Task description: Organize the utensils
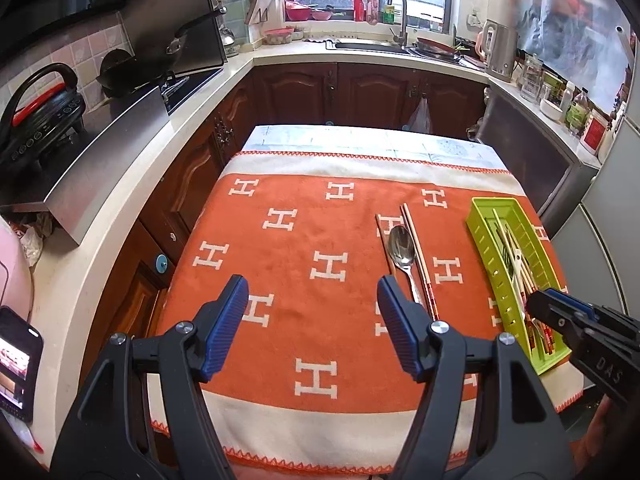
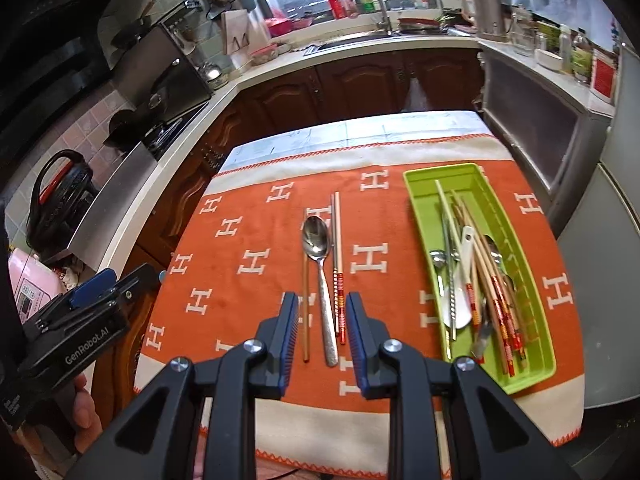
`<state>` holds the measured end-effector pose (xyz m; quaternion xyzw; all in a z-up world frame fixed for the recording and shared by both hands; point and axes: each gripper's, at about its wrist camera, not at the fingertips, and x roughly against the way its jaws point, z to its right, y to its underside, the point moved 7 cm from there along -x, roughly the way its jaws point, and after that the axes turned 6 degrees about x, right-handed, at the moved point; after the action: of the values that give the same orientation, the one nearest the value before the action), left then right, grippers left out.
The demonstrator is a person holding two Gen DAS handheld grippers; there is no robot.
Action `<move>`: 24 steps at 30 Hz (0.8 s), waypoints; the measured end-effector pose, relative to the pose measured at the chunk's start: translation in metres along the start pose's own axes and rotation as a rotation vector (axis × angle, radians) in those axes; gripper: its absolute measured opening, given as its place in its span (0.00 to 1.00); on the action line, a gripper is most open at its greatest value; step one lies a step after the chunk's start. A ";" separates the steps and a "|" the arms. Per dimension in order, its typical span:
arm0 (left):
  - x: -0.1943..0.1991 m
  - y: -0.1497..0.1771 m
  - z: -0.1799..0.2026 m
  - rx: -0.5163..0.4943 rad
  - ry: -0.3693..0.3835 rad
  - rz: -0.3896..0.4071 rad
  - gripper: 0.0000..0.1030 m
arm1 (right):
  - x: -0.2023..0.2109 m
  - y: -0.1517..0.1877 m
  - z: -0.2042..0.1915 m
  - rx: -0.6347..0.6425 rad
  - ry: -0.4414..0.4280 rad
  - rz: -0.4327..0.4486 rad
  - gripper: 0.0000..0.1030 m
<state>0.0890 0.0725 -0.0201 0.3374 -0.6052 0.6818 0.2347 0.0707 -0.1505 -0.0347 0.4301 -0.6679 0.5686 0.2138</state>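
On the orange cloth (image 1: 304,236) a metal spoon (image 1: 402,248) (image 2: 316,240) lies lengthwise. A pair of red-ended chopsticks (image 1: 418,252) (image 2: 337,240) lies on its right and a single brown chopstick (image 2: 306,300) on its left. A green tray (image 1: 478,216) (image 2: 432,178) at the right holds several spoons and chopsticks. My left gripper (image 1: 312,284) hangs open above bare cloth, left of the spoon. My right gripper (image 2: 322,298) is open above the spoon's handle, with nothing pressed between its pads. In the left wrist view the right gripper (image 1: 536,304) shows over the tray's near end.
A white counter (image 1: 200,96) runs along the left with a black cooker (image 1: 40,120), a hob and a phone (image 1: 18,364). Dark wood cupboards and a sink (image 1: 368,45) lie beyond the table. A steel cabinet (image 1: 532,152) and a grey fridge stand at the right.
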 end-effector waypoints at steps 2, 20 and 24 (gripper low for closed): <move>-0.002 -0.006 0.000 0.002 0.013 -0.008 0.62 | -0.006 -0.004 -0.001 -0.013 -0.014 -0.021 0.23; -0.137 0.016 0.059 -0.044 0.116 -0.284 0.63 | -0.091 -0.021 0.027 -0.027 -0.052 -0.158 0.23; -0.173 0.038 0.075 -0.065 0.117 -0.356 0.62 | -0.108 -0.015 0.040 -0.056 -0.052 -0.188 0.23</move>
<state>0.1891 0.0084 -0.1707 0.3913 -0.5430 0.6278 0.3974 0.1496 -0.1523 -0.1206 0.4994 -0.6455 0.5157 0.2607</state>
